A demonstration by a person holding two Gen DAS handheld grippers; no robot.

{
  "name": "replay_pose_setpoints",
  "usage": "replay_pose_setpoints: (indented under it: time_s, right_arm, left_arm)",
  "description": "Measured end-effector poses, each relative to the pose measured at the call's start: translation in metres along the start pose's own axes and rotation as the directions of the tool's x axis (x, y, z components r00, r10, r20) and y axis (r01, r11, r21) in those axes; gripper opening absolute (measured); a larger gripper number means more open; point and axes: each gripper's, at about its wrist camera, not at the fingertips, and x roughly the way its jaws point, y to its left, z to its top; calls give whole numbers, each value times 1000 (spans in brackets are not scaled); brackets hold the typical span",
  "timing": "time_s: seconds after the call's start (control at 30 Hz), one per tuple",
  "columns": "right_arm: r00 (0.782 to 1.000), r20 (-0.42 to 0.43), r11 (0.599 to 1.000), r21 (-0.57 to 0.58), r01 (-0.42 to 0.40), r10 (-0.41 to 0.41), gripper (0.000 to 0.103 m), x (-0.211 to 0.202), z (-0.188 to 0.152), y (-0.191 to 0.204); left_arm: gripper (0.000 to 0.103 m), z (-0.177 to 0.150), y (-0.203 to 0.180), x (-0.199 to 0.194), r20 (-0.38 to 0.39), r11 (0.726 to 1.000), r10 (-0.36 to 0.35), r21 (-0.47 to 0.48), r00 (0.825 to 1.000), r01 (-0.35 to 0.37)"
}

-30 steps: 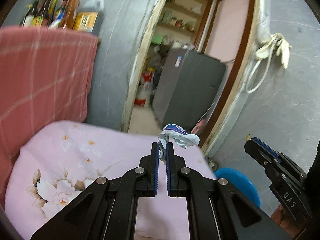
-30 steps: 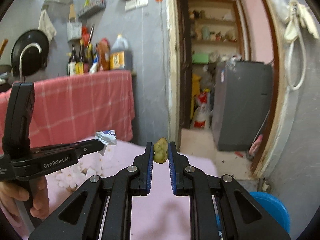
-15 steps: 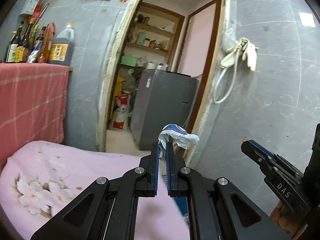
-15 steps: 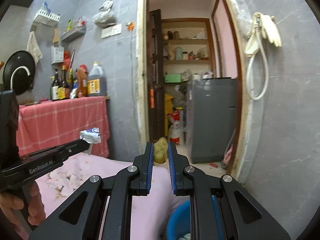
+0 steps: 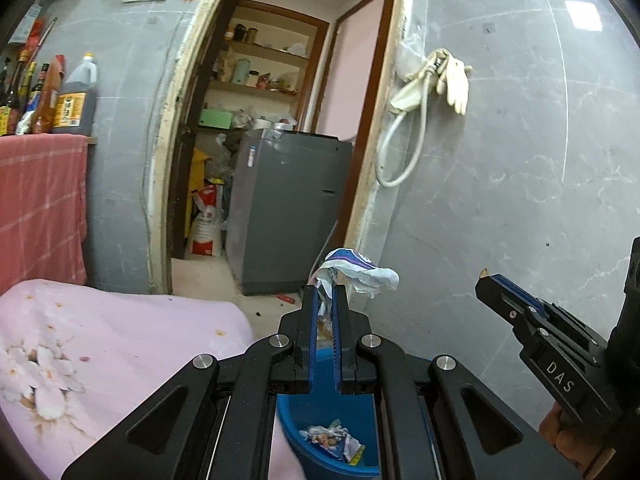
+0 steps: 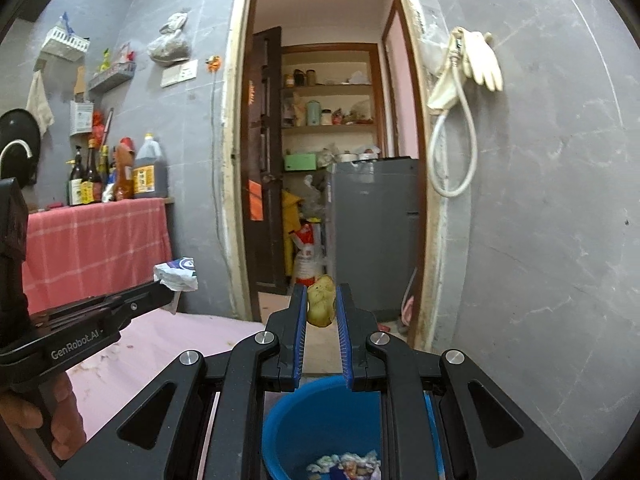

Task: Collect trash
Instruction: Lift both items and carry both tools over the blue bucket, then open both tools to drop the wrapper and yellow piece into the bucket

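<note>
My left gripper (image 5: 325, 294) is shut on a crumpled white and blue wrapper (image 5: 360, 272), which sticks out past its fingertips. In the right wrist view that wrapper (image 6: 178, 274) shows at the left gripper's tip. My right gripper (image 6: 322, 300) is shut on a yellowish crumpled scrap (image 6: 320, 300). A blue bin (image 6: 316, 420) stands on the floor right below both grippers, with crumpled wrappers (image 6: 348, 464) at its bottom. The left wrist view shows the blue bin (image 5: 320, 420) under the fingers and the right gripper (image 5: 496, 288) from the side at the right.
A table with a pink flowered cloth (image 5: 100, 340) lies to the left of the bin. A grey tiled wall (image 5: 520, 200) rises at the right. An open doorway (image 6: 332, 160) ahead shows a grey appliance (image 6: 372, 232) and shelves. Bottles (image 6: 116, 176) stand on a red-clothed counter at the left.
Both grippers have swung to the right, off the pink table and over the blue bin, each still holding its piece of trash. The bin's inside has come into view beneath them.
</note>
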Motion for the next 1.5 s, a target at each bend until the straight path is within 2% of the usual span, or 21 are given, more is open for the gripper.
replay_pose_setpoints:
  time_s: [0.27,0.47,0.6,0.83,1.1,1.37,1.5]
  right_arm:
    - [998,-48,999,33,35,-34,13,3,-23,-26]
    - [994,-108,997,72,39,-31,13,14,-41,-36]
    - [989,-149,995,93,37,-23,13,23,-50,-40]
    - [978,-207,995,96,36,-16,13,35,-61,-40]
    - [960,-280,993,106,51,-19,14,52,-72,-43]
    - [944,-331,991,118,59,-17,14,67,-78,-45]
    - [938,-345,990,126,58,-11,16,72,-79,-45]
  left_arm:
    - [4,-20,-18,26,-63,1000,-17,12,998,18]
    - [4,-33,-19,50,-159,1000,-19,0,987,19]
    - [4,-44,-15,64,-232,1000,-28,-14,972,25]
    - [4,-55,-7,82,-303,999,-38,-48,952,25]
    - [6,-70,-6,109,-410,998,-53,-64,911,29]
    - [15,-79,1,124,-472,996,-66,-77,879,34]
    - [20,-78,6,125,-477,996,-63,-86,877,26]
